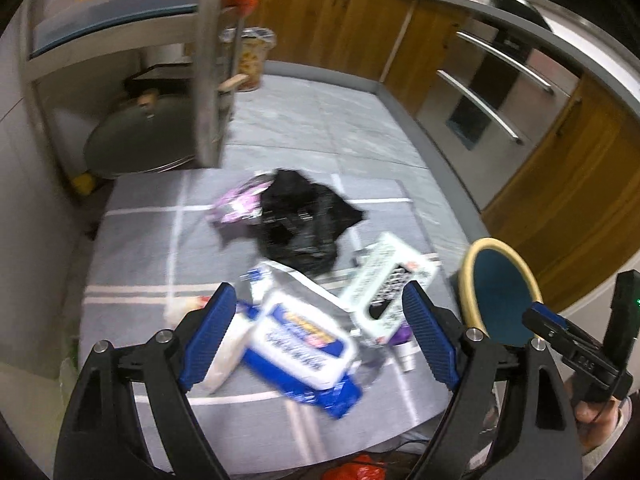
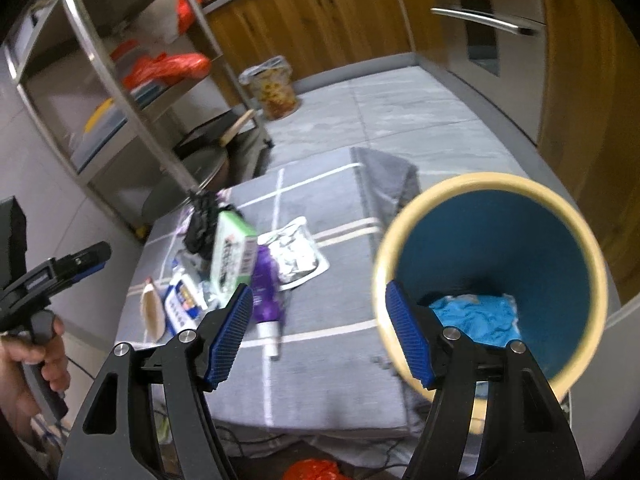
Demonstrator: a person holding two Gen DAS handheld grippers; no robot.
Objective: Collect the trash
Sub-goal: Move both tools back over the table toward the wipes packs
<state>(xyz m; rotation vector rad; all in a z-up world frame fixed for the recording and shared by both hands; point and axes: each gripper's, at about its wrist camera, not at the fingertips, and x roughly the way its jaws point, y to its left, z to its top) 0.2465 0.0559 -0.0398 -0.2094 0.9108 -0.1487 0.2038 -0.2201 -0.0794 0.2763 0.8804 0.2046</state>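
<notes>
Trash lies on a grey cloth-covered table (image 1: 132, 248): a blue-and-white wipes pack (image 1: 304, 340), a white-green box (image 1: 384, 280), a black plastic bag (image 1: 300, 220), a pink wrapper (image 1: 236, 204), a purple tube (image 2: 266, 284) and a silver foil pouch (image 2: 296, 256). My left gripper (image 1: 320, 332) is open just above the wipes pack. My right gripper (image 2: 320, 332) is open and empty, beside a blue bin with a cream rim (image 2: 492, 276). The bin stands at the table's right edge (image 1: 500, 292) and holds crumpled blue trash (image 2: 480, 316).
A metal shelf rack (image 2: 132, 92) with pot lids and red bags stands left of the table. A patterned bucket (image 2: 274, 88) sits on the floor behind. Wooden cabinets and an oven (image 1: 500, 92) line the back and right. A red bag (image 2: 312, 472) lies under the table's front.
</notes>
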